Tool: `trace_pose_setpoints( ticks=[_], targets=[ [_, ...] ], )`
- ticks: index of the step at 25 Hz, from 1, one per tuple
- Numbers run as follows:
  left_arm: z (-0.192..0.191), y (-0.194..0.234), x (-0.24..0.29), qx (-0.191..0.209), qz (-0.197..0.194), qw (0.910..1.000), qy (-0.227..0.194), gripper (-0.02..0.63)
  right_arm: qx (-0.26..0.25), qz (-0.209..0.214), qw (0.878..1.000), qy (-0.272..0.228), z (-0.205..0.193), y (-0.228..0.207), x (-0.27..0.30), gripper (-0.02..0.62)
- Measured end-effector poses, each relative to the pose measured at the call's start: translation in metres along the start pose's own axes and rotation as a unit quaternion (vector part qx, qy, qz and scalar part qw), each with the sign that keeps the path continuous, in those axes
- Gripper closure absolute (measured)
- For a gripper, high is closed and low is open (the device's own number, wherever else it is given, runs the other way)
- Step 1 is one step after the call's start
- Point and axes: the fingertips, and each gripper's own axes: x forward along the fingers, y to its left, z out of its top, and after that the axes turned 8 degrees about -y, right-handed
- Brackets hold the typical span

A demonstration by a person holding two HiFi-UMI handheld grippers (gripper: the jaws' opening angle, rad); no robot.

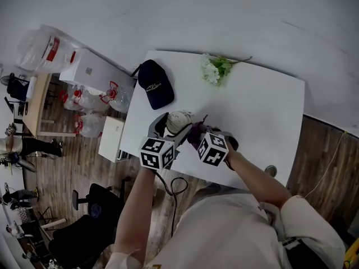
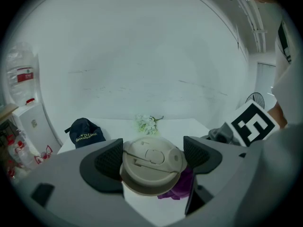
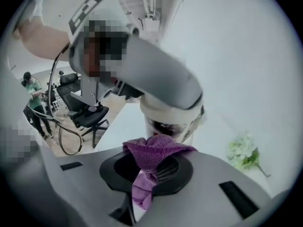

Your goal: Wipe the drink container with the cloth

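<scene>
The drink container [image 1: 178, 119] was at the near side of the white table [image 1: 258, 111], its lid gripped between the left gripper's [image 2: 154, 159] jaws, while the right gripper [image 3: 152, 167], clenched on the purple cloth [image 3: 158, 148], held it against the container's side.

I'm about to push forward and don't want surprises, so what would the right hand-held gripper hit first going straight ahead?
Most likely the beige-lidded drink container, straight ahead of the right hand-held gripper. The purple knitted cloth in its jaws would touch it first. Depth is unclear.
</scene>
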Motion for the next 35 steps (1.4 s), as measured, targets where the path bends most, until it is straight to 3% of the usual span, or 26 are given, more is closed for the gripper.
trace_pose_setpoints(
  ticks=[5,12,18,23,25,31,35],
  targets=[
    [-0.001,-0.003,0.000,0.006,-0.005,1.0000,-0.006,0.202,0.026,-0.067,0.996,-0.057,0.019,-0.021,-0.052,0.526],
    [0.018,-0.005,-0.009,0.018,-0.003,0.9989,-0.043,0.204,0.108,-0.108,0.982,-0.112,0.039,-0.032,-0.121,0.526],
    [0.050,-0.011,-0.040,0.007,0.018,0.9956,-0.092,0.206,0.095,-0.151,0.969,-0.170,0.087,-0.036,-0.182,0.526],
    [0.076,-0.021,-0.067,0.025,0.018,0.9925,-0.118,0.209,0.077,-0.179,0.952,-0.237,0.138,-0.036,-0.229,0.526],
    [0.091,-0.024,-0.079,0.033,0.025,0.9905,-0.131,0.245,0.066,-0.185,0.946,-0.258,0.155,-0.032,-0.244,0.526],
    [0.139,-0.036,-0.122,0.056,0.053,0.9803,-0.182,0.436,0.031,-0.194,0.932,-0.305,0.200,-0.012,-0.280,0.526],
    [0.162,-0.051,-0.155,0.079,0.062,0.9722,-0.211,0.491,0.010,-0.194,0.923,-0.331,0.224,0.006,-0.302,0.526]
  ],
)
